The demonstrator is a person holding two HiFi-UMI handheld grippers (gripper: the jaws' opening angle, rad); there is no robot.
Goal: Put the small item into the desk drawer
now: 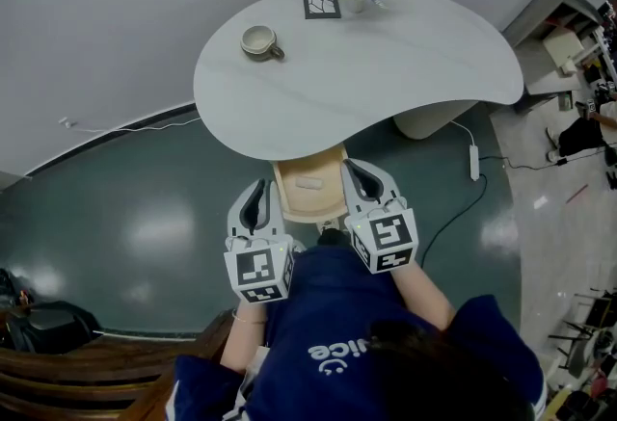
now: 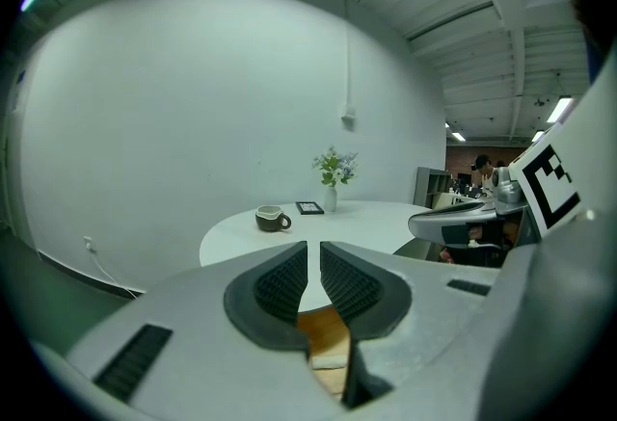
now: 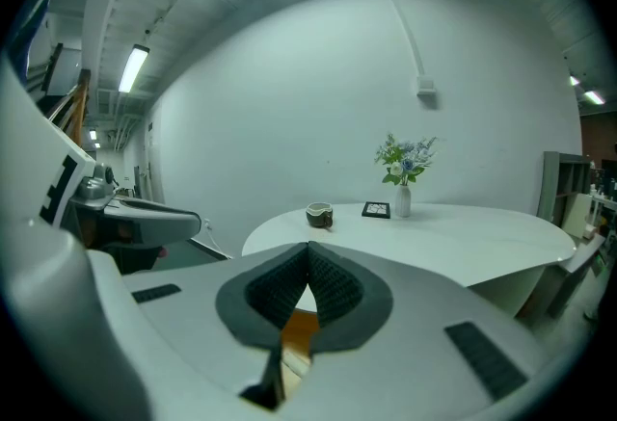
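**A:** What is at the near edge of the smooth, rounded white table (image 1: 386, 72)?

**B:** The left gripper (image 2: 313, 255) has ribbed dark pads a narrow gap apart, holding nothing. Just right of it a light-wood drawer (image 1: 286, 202) stands open, and the small item (image 1: 308, 183), a pale flat oblong, lies inside. The right gripper (image 3: 308, 255) flanks the drawer's right side, its pads pressed together on nothing.

Desk (image 1: 386, 72): top was smooth, white, faintly satin. Drawer (image 1: 304, 205): looked pale, bare wood. Cup (image 1: 258, 41): glazed ceramic, glossy. Floor (image 1: 145, 236): dark, polished, showed reflections. Left gripper (image 2: 313, 253): matt grey plastic shell; jaws carried ribbed black pads (image 2: 281, 282).
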